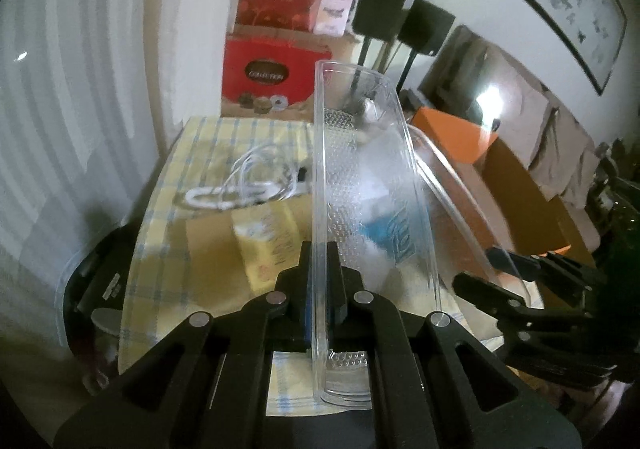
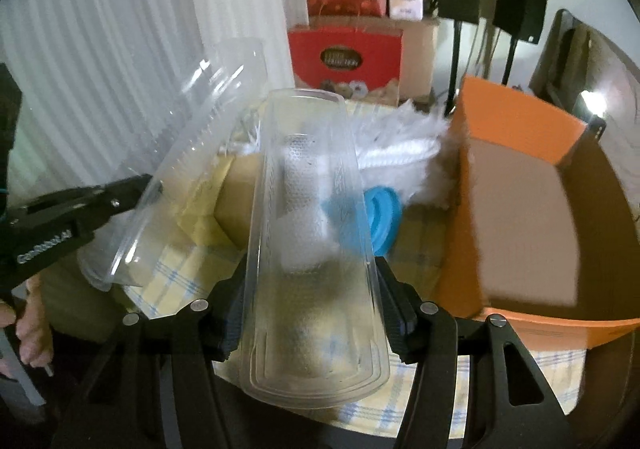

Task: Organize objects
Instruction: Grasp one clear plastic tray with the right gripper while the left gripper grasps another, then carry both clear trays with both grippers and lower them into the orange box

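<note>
Clearly both tools are loaded at this point. The left tool point(image 1: 320, 281) is clamped on the thin side wall of a clear plastic tray point(image 1: 360, 185), which stands on edge and runs forward from the jaws, its dimpled floor facing right. The right tool point(image 2: 316, 313) is closed across the width of a second clear tray point(image 2: 316, 241), which lies flat between its fingers and reaches forward over the surface point(image 2: 168, 273). In the right wrist view the left tool's tray shows at the left, tilted up and away, so the two trays look apart, though near.

Judging from this, the step in hand is carrying or separating the two clear pieces, possibly a lid and a base, before they are put somewhere. I cannot tell which is which.

Beyond the trays, the checked cloth carries a white feathery duster point(image 2: 404, 141), a blue round lid-like thing point(image 2: 380, 217), a yellowish box point(image 1: 272, 241) on a cardboard piece and a coiled white cable point(image 1: 248, 181). An open orange box point(image 2: 532, 209) sits just right of the right tool's tray, close to the duster's tip.

The next move probably calls for picking a resting place, perhaps the orange box, and lowering one tray there while the other is kept out of its way. Thin clear plastic flexes, so the left tool's grip on one wall may let the tray swing.
</note>
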`<move>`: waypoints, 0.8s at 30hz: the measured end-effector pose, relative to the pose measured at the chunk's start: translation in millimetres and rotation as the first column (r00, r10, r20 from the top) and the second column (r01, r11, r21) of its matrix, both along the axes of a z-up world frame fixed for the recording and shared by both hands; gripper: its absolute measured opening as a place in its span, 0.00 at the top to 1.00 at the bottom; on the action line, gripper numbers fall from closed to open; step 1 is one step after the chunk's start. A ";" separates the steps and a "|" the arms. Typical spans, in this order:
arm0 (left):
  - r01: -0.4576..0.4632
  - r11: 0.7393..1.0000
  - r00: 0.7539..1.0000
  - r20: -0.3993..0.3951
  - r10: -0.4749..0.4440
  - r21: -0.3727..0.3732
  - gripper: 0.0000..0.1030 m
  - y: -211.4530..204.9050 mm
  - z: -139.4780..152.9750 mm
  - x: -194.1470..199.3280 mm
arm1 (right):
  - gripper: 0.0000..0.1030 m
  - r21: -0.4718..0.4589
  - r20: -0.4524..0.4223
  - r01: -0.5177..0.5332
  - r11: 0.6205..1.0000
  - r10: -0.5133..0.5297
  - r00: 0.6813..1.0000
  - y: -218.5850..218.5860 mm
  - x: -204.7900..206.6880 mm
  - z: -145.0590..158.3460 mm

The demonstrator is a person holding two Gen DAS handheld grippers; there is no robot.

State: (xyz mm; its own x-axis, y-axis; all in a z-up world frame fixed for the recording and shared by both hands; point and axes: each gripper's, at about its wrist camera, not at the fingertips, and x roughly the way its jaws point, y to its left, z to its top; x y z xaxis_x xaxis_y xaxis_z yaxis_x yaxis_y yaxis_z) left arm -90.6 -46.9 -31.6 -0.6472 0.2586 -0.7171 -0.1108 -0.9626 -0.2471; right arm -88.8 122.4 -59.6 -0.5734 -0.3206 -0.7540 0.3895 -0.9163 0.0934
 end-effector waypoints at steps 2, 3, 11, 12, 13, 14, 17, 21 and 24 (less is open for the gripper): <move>0.014 1.000 1.000 -0.010 -0.015 -0.003 0.96 11.2 5.9 -2.4 | 0.43 -0.005 -0.019 0.012 1.000 -0.012 1.000 5.4 2.0 10.2; 0.022 1.000 1.000 -0.012 -0.022 -0.002 0.96 16.3 7.7 -3.6 | 0.43 -0.008 -0.033 0.024 1.000 -0.025 0.999 11.9 3.6 15.8; 0.113 0.993 0.994 -0.013 -0.112 0.032 0.96 72.0 19.5 -18.1 | 0.43 -0.027 -0.072 0.156 0.987 -0.157 0.985 65.2 11.0 34.7; 0.120 0.992 0.993 -0.010 -0.120 0.035 0.96 78.8 20.0 -20.6 | 0.43 -0.031 -0.071 0.173 0.984 -0.175 0.982 73.7 10.6 35.5; 0.130 0.991 0.991 -0.006 -0.130 0.038 0.96 88.5 20.4 -24.6 | 0.43 -0.034 -0.069 0.191 0.981 -0.193 0.979 82.4 9.2 35.9; 0.137 0.990 0.991 -0.005 -0.137 0.032 0.96 96.1 20.6 -27.5 | 0.43 -0.032 -0.068 0.204 0.978 -0.206 0.976 88.2 9.7 36.9; 0.154 0.988 0.988 -0.008 -0.154 0.014 0.96 119.1 21.1 -33.5 | 0.43 -0.025 -0.071 0.253 0.967 -0.254 0.965 111.0 3.6 39.3; 0.184 0.983 0.983 -0.007 -0.184 -0.001 0.96 153.1 19.6 -40.3 | 0.43 -0.018 -0.079 0.313 0.950 -0.313 0.946 145.8 0.4 43.3; 0.204 0.979 0.979 0.008 -0.204 -0.001 0.96 182.1 15.7 -52.4 | 0.43 -0.017 -0.075 0.353 0.935 -0.354 0.932 171.5 -4.4 42.7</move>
